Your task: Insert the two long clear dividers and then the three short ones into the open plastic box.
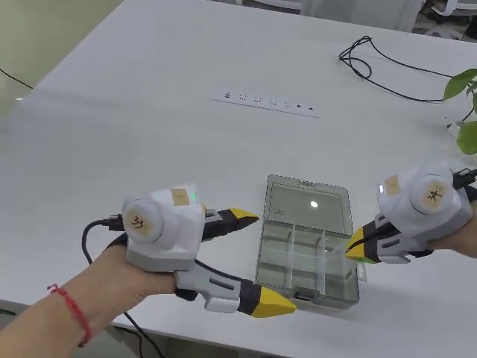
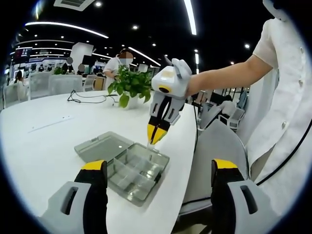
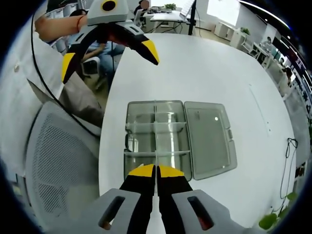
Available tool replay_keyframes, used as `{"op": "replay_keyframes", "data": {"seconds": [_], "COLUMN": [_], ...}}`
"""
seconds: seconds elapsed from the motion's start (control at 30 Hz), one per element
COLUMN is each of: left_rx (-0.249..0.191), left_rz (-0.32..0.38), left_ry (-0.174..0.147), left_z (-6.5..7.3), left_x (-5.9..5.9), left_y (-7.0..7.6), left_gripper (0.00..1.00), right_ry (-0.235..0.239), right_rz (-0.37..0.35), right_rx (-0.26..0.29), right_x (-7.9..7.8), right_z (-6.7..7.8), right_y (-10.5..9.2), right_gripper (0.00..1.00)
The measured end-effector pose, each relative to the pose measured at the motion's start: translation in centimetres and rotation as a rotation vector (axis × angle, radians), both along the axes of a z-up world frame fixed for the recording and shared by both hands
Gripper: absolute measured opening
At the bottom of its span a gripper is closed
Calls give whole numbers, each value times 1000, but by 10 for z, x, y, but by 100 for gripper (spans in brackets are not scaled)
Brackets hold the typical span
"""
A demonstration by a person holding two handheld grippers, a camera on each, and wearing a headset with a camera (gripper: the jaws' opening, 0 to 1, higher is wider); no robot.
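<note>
though lid [image 1: 309, 207] lies open, grey box [image 1: 328, 296] gridded

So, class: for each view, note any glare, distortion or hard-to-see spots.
Head view: a bright glint sits on the open lid; the clear divider in the right claw nearly vanishes. Both gripper views: fisheye bends the table edge.

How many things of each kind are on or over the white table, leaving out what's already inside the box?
grippers: 2, the left gripper and the right gripper
plastic box: 1
clear divider held by the right gripper: 1
power strip: 1
black cable: 1
plant: 1
total: 7
</note>
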State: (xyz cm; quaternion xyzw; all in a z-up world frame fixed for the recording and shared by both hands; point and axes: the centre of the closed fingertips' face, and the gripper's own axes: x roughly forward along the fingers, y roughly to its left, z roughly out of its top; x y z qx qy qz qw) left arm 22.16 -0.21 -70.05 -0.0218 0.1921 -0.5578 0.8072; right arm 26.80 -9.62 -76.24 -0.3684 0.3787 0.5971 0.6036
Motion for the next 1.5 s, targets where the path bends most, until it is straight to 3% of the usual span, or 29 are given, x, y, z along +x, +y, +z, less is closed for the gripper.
{"op": "replay_keyframes", "data": {"seconds": [0.33, 0.6, 1.0, 1.5], "left_rx": [-6, -10, -9, -3], "left_rz": [2, 6, 4, 2], "left_ry": [5, 6, 6, 9], "left_z": [0, 0, -1, -2], "left_x": [0, 1, 1, 0], "left_y": [0, 0, -1, 0], "left_gripper": [88, 89, 88, 88], "right_ry": [28, 35, 0, 2], "right_rz": [-3, -10, 23, 14], "right_rx": [-7, 17, 31, 30], "right_x": [4, 6, 6, 4], "right_z": [-11, -13, -22, -40], "right_y": [-2, -3, -1, 0], "right_gripper": [3, 3, 3, 3]}}
